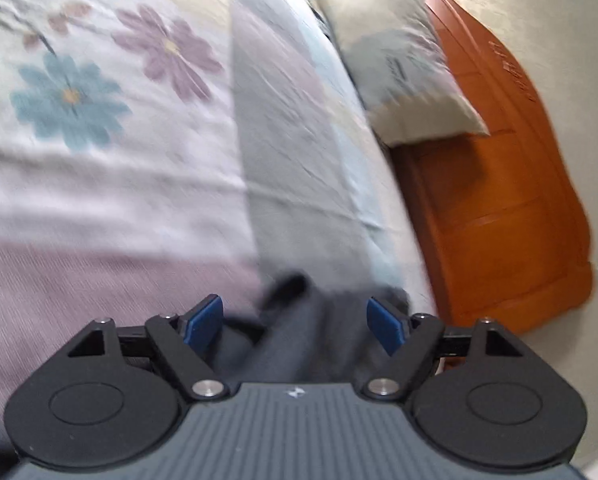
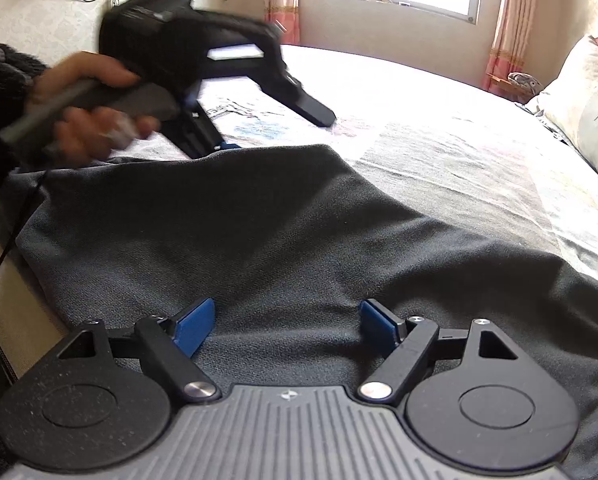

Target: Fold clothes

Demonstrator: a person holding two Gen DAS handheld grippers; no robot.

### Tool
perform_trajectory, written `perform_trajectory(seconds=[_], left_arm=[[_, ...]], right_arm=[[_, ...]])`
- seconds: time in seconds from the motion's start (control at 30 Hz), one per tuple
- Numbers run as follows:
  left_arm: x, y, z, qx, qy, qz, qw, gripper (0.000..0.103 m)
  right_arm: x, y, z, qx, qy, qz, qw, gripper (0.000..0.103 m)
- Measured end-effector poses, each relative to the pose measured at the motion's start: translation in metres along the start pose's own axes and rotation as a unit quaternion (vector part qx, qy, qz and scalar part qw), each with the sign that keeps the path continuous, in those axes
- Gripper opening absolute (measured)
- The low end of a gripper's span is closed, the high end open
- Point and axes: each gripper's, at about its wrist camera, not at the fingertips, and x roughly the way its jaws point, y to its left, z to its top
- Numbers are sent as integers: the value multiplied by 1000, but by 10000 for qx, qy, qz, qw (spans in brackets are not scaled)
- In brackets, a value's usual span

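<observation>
both your left gripper (image 1: pixel 295 322) and right gripper (image 2: pixel 287 326) gape over the garment (image 2: pixel 283 232) at lower centre, so closing late could miss its edge.

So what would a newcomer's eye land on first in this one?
Probably the dark grey garment spread across the near side of the bed, with the right gripper open just above it. Next, the left gripper in a hand at the garment's far edge, then the flowered sheet and orange wooden headboard.
</observation>
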Motion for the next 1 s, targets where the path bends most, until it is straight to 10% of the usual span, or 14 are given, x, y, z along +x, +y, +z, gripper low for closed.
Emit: perform_trajectory(seconds=[0.17, 0.33, 0.53, 0.63, 0.77, 0.87, 0.93, 0.97, 1.0], left_arm=[[-24, -26, 5, 541, -491, -126, 9972, 78], [-35, -39, -22, 962, 43, -148, 9952, 82], [-45, -25, -15, 1152, -474, 840, 9886, 73], [-38, -28, -11, 1949, -208, 1427, 9702, 54], [-10, -32, -33, 3023, 757, 1702, 9348, 53], [-4, -40, -44, 3550, 703, 1929, 9120, 50], [-2, -40, -43, 3668, 336, 2567, 8936, 16], [-1, -39, -42, 3711, 142, 2897, 8822, 16], [-4, -34, -36, 3498, 41, 2907, 8906, 16]], right_arm=[[1, -2, 0, 56, 9, -49, 10000, 85], [2, -2, 1, 33, 22, -54, 10000, 86], [0, 2, 2, -51, 76, -176, 9998, 86], [0, 1, 2, -59, 102, -180, 9998, 86], [1, 1, 3, -54, 140, -168, 9997, 86], [2, 0, 4, -32, 173, -154, 9997, 86], [3, 0, 5, -31, 187, -164, 9997, 86], [3, 0, 5, -31, 194, -168, 9997, 86], [3, 1, 5, -31, 200, -174, 9996, 86]])
